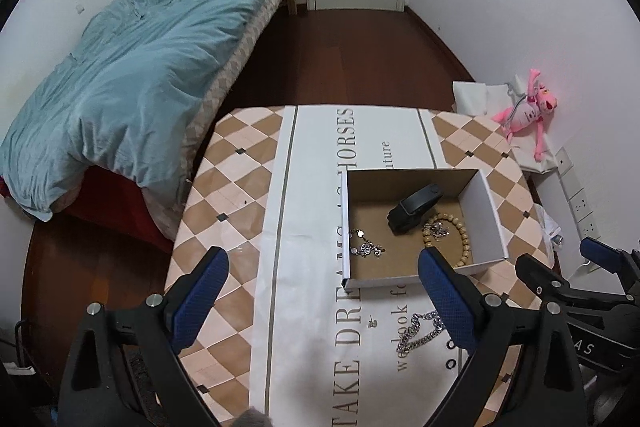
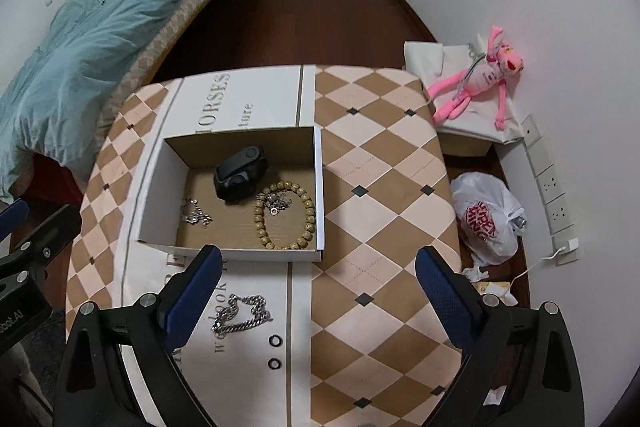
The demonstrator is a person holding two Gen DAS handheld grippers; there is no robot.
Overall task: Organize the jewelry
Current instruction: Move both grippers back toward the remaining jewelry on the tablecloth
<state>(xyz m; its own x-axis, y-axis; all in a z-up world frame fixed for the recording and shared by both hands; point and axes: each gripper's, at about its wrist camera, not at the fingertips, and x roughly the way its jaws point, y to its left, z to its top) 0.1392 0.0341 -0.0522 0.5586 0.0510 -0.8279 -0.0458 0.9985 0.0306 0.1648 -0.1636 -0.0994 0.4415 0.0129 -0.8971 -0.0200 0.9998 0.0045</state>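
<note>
An open cardboard box (image 1: 486, 205) (image 2: 158, 179) sits on the table. In it lie a black band (image 1: 416, 207) (image 2: 240, 171), a wooden bead bracelet (image 1: 460, 235) (image 2: 286, 215) and small silver pieces (image 1: 366, 247) (image 2: 196, 213). A silver chain (image 1: 420, 331) (image 2: 242, 311) lies on the white bag in front of the box, with two small black rings (image 2: 275, 351) beside it. My left gripper (image 1: 320, 291) is open and empty above the table. My right gripper (image 2: 318, 287) is open and empty, its left finger close to the chain.
A white paper bag (image 1: 312, 187) with lettering covers the checkered table (image 2: 380, 187). A bed with a blue quilt (image 1: 132, 75) is to the left. A pink plush toy (image 2: 476, 75) and a plastic bag (image 2: 488, 219) are at the right by the wall.
</note>
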